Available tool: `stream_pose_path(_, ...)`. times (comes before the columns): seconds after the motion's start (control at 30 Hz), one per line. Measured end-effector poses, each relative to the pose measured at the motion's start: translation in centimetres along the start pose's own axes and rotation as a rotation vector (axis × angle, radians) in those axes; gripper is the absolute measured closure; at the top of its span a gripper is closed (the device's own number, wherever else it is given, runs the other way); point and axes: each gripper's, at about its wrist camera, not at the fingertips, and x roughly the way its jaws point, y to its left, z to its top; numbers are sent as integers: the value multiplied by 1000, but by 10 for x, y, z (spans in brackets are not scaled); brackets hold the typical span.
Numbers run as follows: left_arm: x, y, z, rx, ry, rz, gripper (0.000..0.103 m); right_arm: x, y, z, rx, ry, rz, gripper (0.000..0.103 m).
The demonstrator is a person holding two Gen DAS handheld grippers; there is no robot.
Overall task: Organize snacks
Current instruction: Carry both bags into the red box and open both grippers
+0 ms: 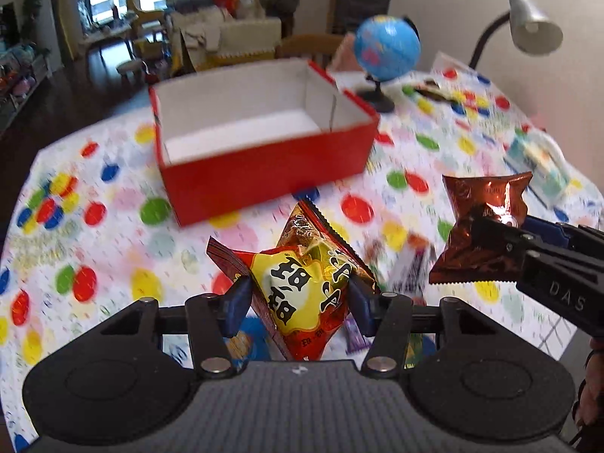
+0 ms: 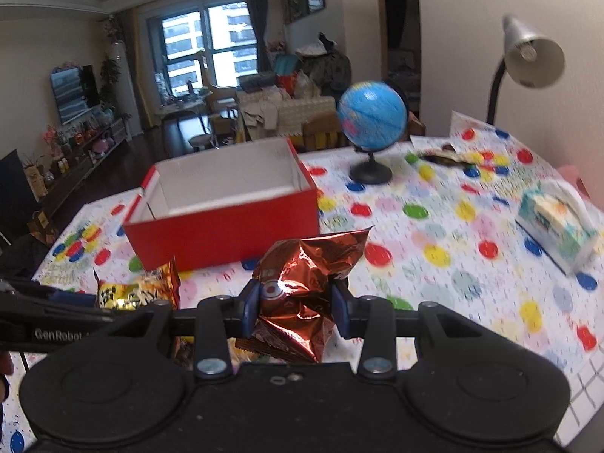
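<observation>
The left hand-held gripper (image 1: 298,302) is clamped on a yellow-and-red snack bag (image 1: 305,290), lifted off the counter (image 1: 113,249). The right hand-held gripper (image 2: 296,307) pinches a crinkled copper foil packet (image 2: 302,287) (also held up). Both hang just before the open red box (image 1: 264,158).

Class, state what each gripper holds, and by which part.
Left gripper: yellow-red snack packet, by its middle. Right gripper: copper foil packet, by its middle.
</observation>
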Motion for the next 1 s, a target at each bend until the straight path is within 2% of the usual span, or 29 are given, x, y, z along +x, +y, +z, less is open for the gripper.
stream_pose_path(0.2, -9, 10, 30, -38, -61, 38, 49, 7, 7, 35, -39, -34, 42, 65)
stream_pose_path(0.47, -2, 17, 73, -59, -125, 115, 48, 43, 10, 84, -101, -54, 109, 65)
stream_pose_path(0.8, 44, 26, 127, -74, -115, 235, 48, 117, 9, 123, -141, -9, 191, 65)
stream_pose_path(1.0, 79, 29, 151, -44, -97, 281, 48, 155, 13, 132, -177, 40, 229, 65)
